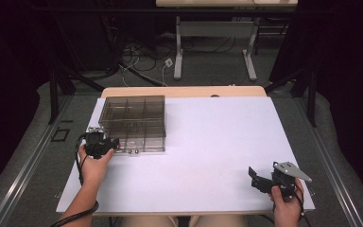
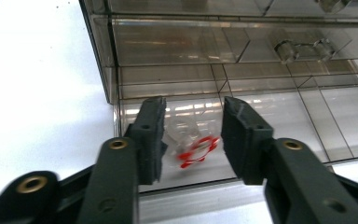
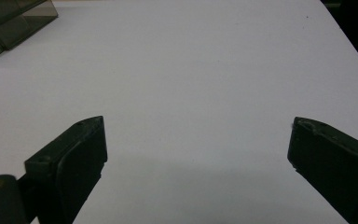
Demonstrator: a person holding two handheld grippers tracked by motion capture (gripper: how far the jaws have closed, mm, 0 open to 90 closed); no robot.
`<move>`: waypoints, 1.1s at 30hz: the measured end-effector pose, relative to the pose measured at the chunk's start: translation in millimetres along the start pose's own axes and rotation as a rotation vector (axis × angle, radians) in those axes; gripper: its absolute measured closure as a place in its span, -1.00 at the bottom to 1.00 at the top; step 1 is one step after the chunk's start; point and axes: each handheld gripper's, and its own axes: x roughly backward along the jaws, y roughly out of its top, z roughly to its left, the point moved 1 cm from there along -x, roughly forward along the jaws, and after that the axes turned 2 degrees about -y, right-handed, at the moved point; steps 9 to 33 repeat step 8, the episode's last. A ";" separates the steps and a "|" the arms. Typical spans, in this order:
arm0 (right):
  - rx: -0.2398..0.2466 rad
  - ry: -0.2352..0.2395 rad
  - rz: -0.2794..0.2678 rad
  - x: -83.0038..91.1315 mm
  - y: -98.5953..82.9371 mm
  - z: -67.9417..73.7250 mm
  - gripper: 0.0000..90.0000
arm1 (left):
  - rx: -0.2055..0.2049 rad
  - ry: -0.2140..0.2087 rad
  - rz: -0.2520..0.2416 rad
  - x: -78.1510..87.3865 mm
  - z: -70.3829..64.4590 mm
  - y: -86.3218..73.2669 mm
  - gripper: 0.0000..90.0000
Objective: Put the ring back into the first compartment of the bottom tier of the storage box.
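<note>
On the white table top point(image 1: 203, 156), toward its far left corner, the smoky clear compartment box point(image 1: 133, 122) is sitting, and I am holding my left gripper point(image 1: 114, 142) right against its near left corner. Looking along that gripper point(image 2: 192, 140), I am seeing its two black jaws standing partly apart, flanking a small clear piece with a red ring-shaped marking point(image 2: 196, 150) that is lying behind the box's transparent front wall, in the nearest left compartment. The jaws are not pressing on it; whether their tips are touching the wall I cannot tell, because the piece is blurred. Dividers are splitting the box into rows of cells, and another clear plastic part point(image 2: 302, 47) is resting in a cell farther back. My left hand point(image 1: 93, 165) is wrapping the gripper's body from below, its cable looping down beside my forearm. Over at the near right corner of the table, well apart from the box, my right hand point(image 1: 286, 205) is holding the right gripper point(image 1: 254, 178) just above the bare surface, its grey three-cornered plate point(image 1: 293, 171) showing on top. Its jaws are standing wide apart around nothing, with a corner of the box point(image 3: 9, 21) showing far off at the upper left.
</note>
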 end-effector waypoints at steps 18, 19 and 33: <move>-0.005 -0.002 0.000 0.0 -0.5 -0.3 -0.90 | -0.014 -0.025 -0.051 6.1 -3.5 -0.8 -0.15; -0.005 -0.002 0.000 0.0 -0.5 -0.3 -0.90 | -0.014 -0.025 -0.051 6.1 -3.5 -0.8 -0.15; -0.005 -0.002 0.000 0.0 -0.5 -0.3 -0.90 | -0.014 -0.025 -0.051 6.1 -3.5 -0.8 -0.15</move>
